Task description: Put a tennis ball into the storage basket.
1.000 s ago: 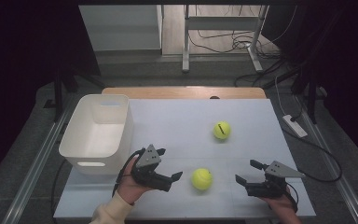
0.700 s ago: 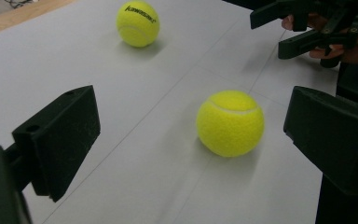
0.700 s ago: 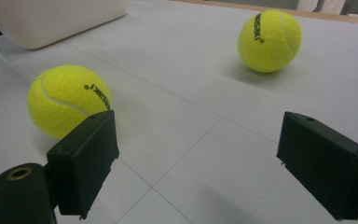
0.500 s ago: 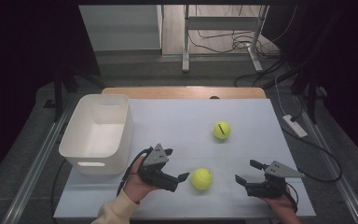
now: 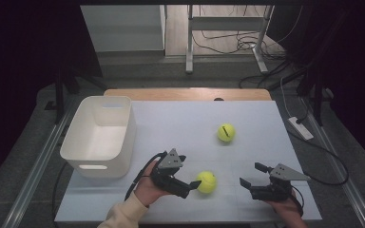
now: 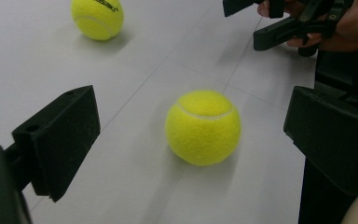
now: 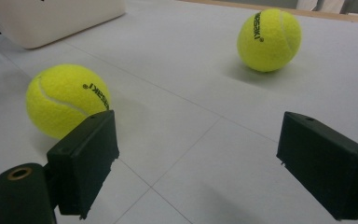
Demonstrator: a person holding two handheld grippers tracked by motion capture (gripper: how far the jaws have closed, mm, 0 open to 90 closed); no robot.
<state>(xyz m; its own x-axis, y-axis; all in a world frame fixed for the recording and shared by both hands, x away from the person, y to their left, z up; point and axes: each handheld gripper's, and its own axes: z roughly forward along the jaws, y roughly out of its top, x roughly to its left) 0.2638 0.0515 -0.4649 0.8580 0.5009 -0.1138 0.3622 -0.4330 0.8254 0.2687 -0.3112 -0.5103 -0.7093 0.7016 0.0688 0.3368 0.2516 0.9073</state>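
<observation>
At left of the high view, the white bin (image 5: 100, 137) holds nothing. The left tool (image 5: 194, 183), jaws wide apart, flanks the near tennis ball (image 5: 206, 182) at lower centre without gripping it; the right tool (image 5: 249, 175) gapes empty.

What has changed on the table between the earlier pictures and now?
The left gripper moved right, toward the near tennis ball, and its open fingers now reach around the ball without closing on it. Nothing was grasped or released. The right gripper, the far tennis ball and the white bin stayed in place.
</observation>
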